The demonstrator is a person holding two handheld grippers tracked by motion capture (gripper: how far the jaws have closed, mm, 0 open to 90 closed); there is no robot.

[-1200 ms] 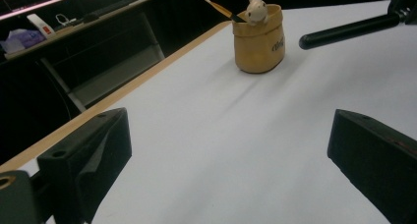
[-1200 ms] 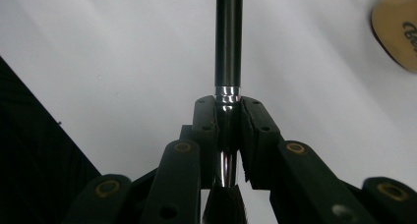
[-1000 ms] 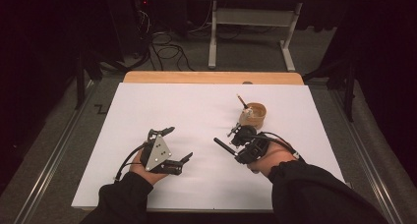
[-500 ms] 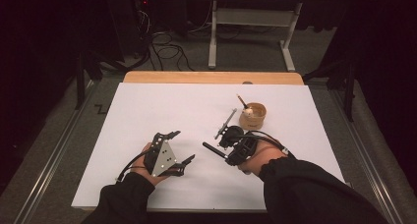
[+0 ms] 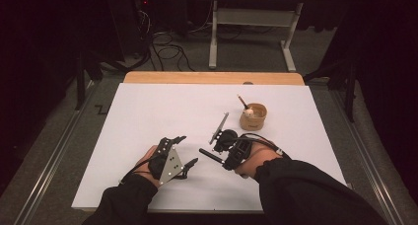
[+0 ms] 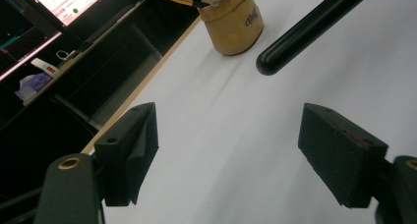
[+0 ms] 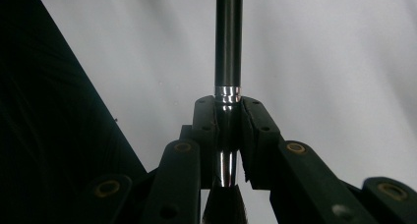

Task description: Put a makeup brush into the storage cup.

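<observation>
black and chrome, the pen (image 7: 228, 47) sits clamped in the right tongs (image 7: 229, 121), its barrel pointing toward the left tongs (image 6: 236, 150) above the white bench (image 5: 148, 111). the left tongs' jaws have just been closing and stand apart with nothing between them. a tan wooden cup (image 5: 253, 117) holding a pencil (image 5: 243, 101) stands just beyond the right tongs.

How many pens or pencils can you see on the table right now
2. A black pen is clamped in the right tongs, pointing toward the left tongs. A pencil stands in the wooden cup behind them; the cup may hide more.
</observation>
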